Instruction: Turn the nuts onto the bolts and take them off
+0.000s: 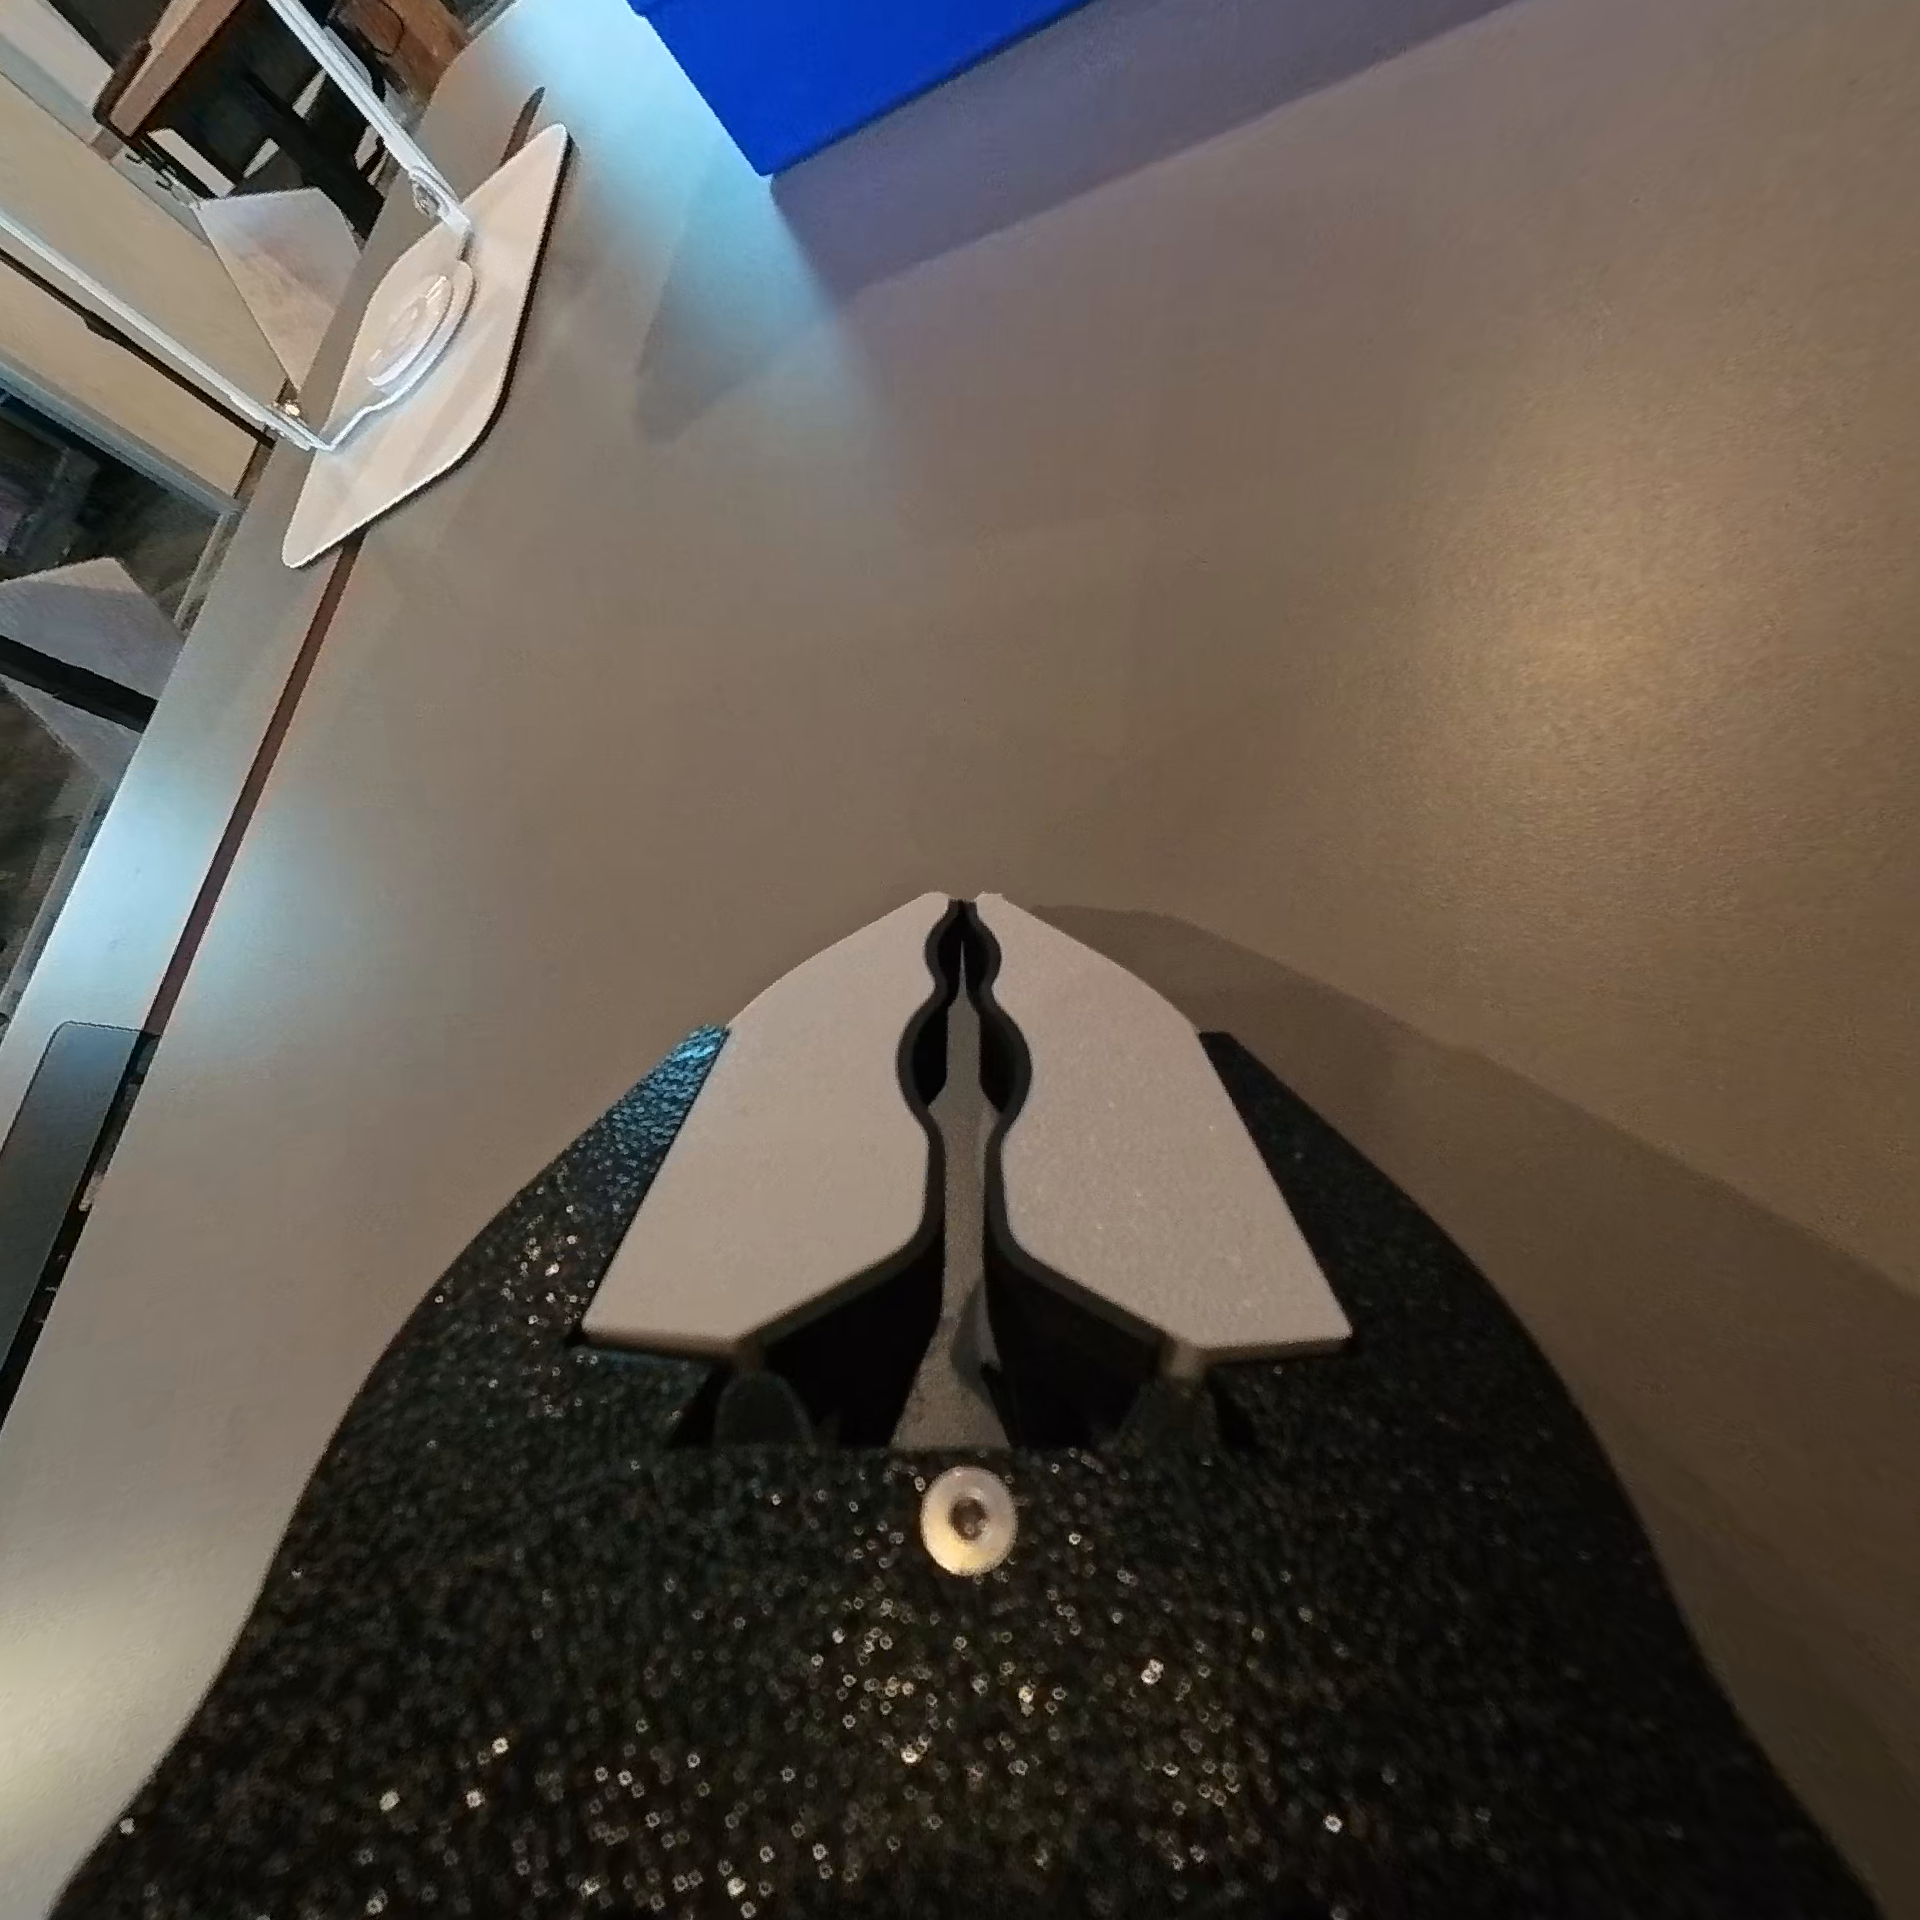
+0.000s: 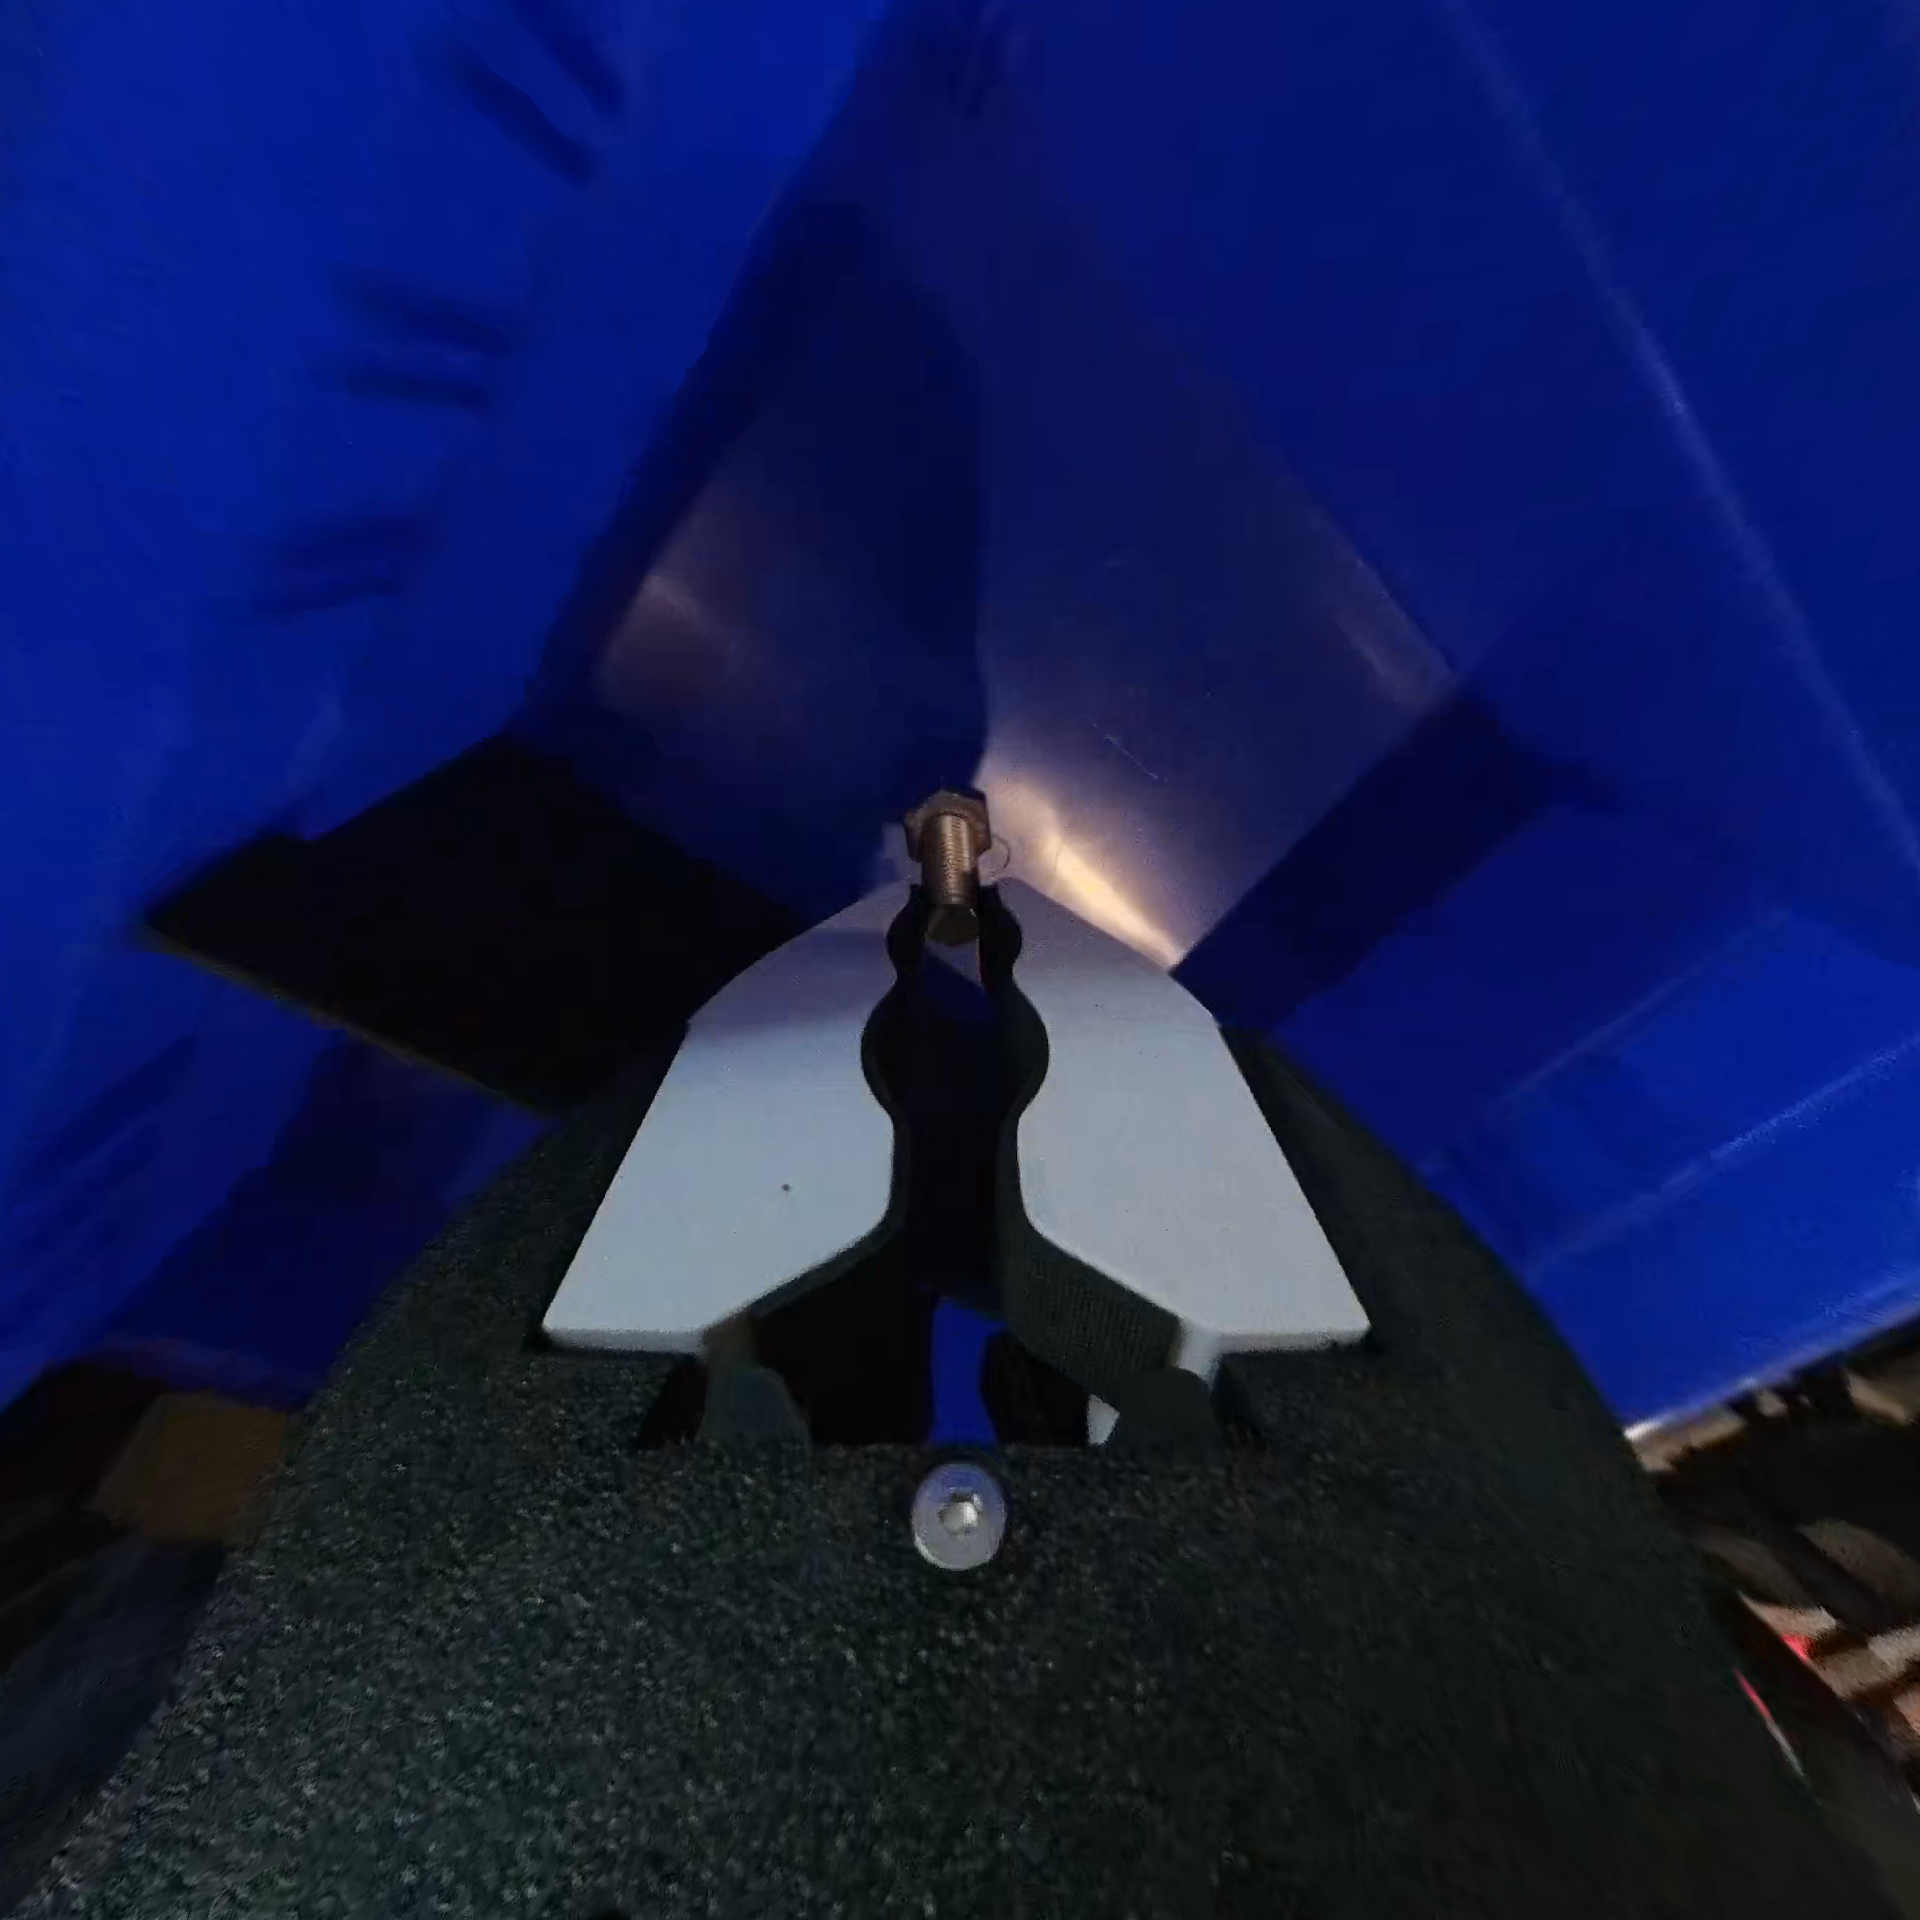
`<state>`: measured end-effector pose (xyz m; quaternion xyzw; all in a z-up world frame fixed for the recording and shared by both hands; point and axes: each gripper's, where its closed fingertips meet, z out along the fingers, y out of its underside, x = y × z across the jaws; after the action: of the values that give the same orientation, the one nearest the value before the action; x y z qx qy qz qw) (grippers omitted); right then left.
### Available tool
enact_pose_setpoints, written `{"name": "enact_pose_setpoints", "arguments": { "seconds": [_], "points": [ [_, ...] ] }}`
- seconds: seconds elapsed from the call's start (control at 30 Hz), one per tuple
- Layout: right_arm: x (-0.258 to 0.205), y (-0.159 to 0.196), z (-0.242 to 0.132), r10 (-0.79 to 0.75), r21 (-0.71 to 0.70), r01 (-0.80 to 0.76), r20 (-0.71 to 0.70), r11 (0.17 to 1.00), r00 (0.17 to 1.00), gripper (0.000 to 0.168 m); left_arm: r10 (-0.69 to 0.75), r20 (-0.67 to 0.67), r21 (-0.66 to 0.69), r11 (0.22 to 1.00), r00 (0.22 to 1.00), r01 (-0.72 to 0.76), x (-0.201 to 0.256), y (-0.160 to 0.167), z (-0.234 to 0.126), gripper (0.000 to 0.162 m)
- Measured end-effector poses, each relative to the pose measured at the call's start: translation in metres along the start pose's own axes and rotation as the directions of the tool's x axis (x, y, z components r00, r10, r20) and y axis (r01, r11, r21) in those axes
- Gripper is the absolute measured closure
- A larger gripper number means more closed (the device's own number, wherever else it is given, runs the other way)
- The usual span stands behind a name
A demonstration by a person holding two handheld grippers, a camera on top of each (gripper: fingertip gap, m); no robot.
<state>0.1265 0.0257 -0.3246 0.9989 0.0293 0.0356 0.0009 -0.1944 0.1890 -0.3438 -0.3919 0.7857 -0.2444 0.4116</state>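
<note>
Pinched between the tips of the right gripper [image 2: 948, 914] is one brass-coloured bolt [image 2: 943, 868], its threaded shank pointing away from the camera and one end seated in the fingertip notch. A hex shape, head or nut, is seen at the far end; which of the two cannot be told. The bolt is held inside one blue bin [image 2: 1455, 416], low over its shiny floor, with the blue walls rising on both sides. No second bolt can be counted here. Over on the other side, the left gripper [image 1: 961, 904] is seen closed to a hairline gap, nothing between its two grey fingers [image 1: 821, 1122], hovering above the plain tabletop [image 1: 1247, 623]. One corner of the blue bin [image 1: 883, 73] is glimpsed far ahead, and one pale flat mat [image 1: 436, 343] near the tabletop's left edge.
</note>
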Motion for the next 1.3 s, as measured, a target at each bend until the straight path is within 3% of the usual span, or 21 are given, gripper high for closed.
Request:
{"name": "enact_pose_setpoints", "arguments": {
  "seconds": [0.2,0.27,0.37,0.43,0.53,0.6,0.7,0.83,0.9,1.2,1.3],
  "points": [
    [0.006,-0.005,-0.006,0.043,0.028,-0.042,-0.070,0.999,0.997,0.149,0.000,-0.001,0.000,1.000,1.000,0.000,0.000,0.000,0.000,0.162],
    [0.005,-0.011,-0.032,0.081,0.126,-0.062,-0.152,0.990,0.985,0.153,-0.001,-0.001,0.000,1.000,1.000,0.001,0.000,0.000,0.000,0.162],
    [-0.028,-0.035,-0.086,0.129,0.389,-0.027,-0.239,0.921,0.963,0.157,-0.003,-0.003,0.000,1.000,1.000,0.003,0.000,0.000,-0.001,0.162],
    [-0.068,-0.057,-0.119,0.149,0.575,0.030,-0.262,0.818,0.953,0.159,-0.003,-0.003,0.000,1.000,1.000,0.003,0.000,0.000,-0.001,0.162],
    [-0.152,-0.100,-0.150,0.092,0.826,0.129,-0.213,0.548,0.973,0.160,-0.003,-0.002,0.000,1.000,1.000,0.003,0.000,0.000,-0.001,0.162],
    [-0.194,-0.122,-0.151,0.055,0.904,0.181,-0.219,0.388,0.974,0.160,-0.005,-0.002,-0.001,1.000,1.000,0.005,0.000,0.000,-0.001,0.162],
    [-0.203,-0.147,-0.126,0.104,0.904,0.331,-0.369,0.271,0.924,0.163,-0.011,-0.003,-0.003,1.000,1.000,0.011,0.000,0.001,-0.002,0.162],
    [-0.221,-0.175,-0.087,0.005,0.970,0.190,-0.193,0.154,0.981,0.163,-0.014,-0.005,-0.003,1.000,1.000,0.014,0.000,0.001,-0.002,0.162],
    [-0.228,-0.177,-0.081,-0.012,0.981,0.172,-0.172,0.086,0.985,0.163,-0.021,-0.007,-0.005,1.000,1.000,0.021,-0.001,0.001,-0.001,0.162],
    [-0.232,-0.177,-0.075,0.007,0.970,0.232,-0.233,0.067,0.972,0.163,-0.055,0.049,-0.024,0.998,0.997,0.056,-0.010,0.003,-0.001,0.162],
    [-0.236,-0.177,-0.075,-0.015,0.970,0.236,-0.236,0.062,0.972,0.162,-0.097,0.145,0.058,0.994,0.985,0.089,-0.028,-0.022,-0.019,0.162]
  ]
}}
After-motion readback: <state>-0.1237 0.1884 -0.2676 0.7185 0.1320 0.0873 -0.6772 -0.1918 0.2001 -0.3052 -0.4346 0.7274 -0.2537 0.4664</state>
